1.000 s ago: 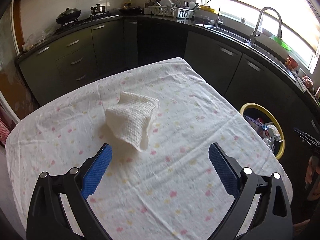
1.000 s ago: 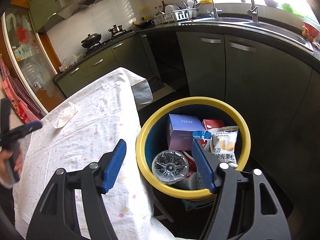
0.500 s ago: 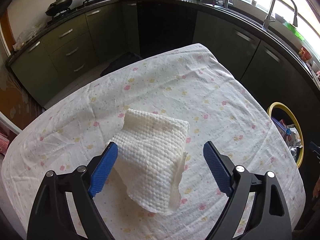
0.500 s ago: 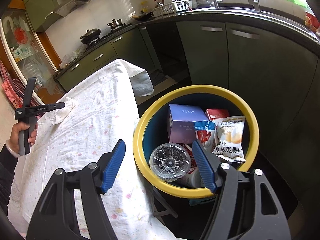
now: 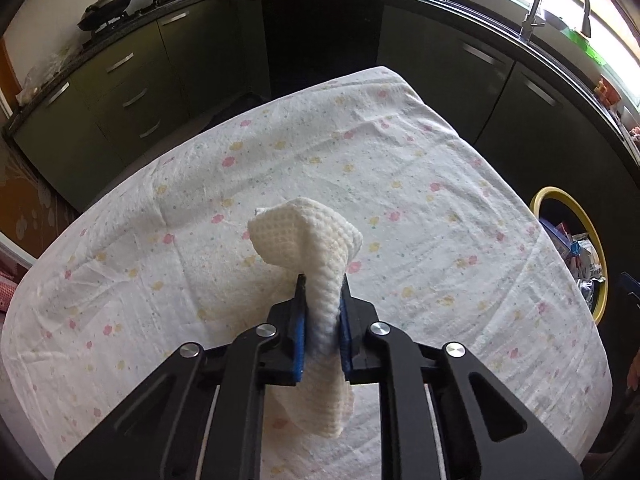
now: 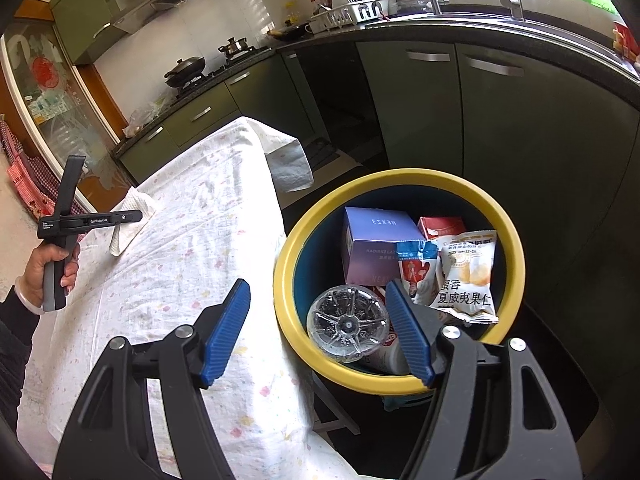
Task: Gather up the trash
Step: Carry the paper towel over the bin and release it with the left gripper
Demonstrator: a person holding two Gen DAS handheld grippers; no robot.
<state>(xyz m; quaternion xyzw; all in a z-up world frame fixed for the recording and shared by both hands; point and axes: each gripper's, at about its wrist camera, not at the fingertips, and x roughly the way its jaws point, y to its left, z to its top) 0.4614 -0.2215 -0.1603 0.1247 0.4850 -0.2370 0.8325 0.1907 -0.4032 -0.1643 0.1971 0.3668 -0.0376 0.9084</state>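
A white waffle-weave cloth [image 5: 316, 256] is pinched between the blue pads of my left gripper [image 5: 323, 300], which is shut on it over the table with the flowered sheet [image 5: 420, 184]. One end of the cloth stands up ahead of the fingers, the other hangs below them. In the right wrist view the cloth [image 6: 134, 216] shows at the left gripper [image 6: 120, 218]. My right gripper [image 6: 318, 308] is open and empty above the near rim of the yellow-rimmed bin [image 6: 508, 232], which holds a purple box [image 6: 372, 248], snack bags [image 6: 466, 276] and a clear bottle [image 6: 346, 326].
The bin also shows at the table's right edge in the left wrist view [image 5: 560, 196]. Dark green kitchen cabinets [image 5: 128, 92] and a counter with a sink tap [image 5: 536, 4] ring the table. A wok [image 6: 186, 68] sits on the stove.
My left gripper moved forward over the cloth and shut on it, bunching it up off the sheet. My right gripper stayed open over the bin, barely moving.
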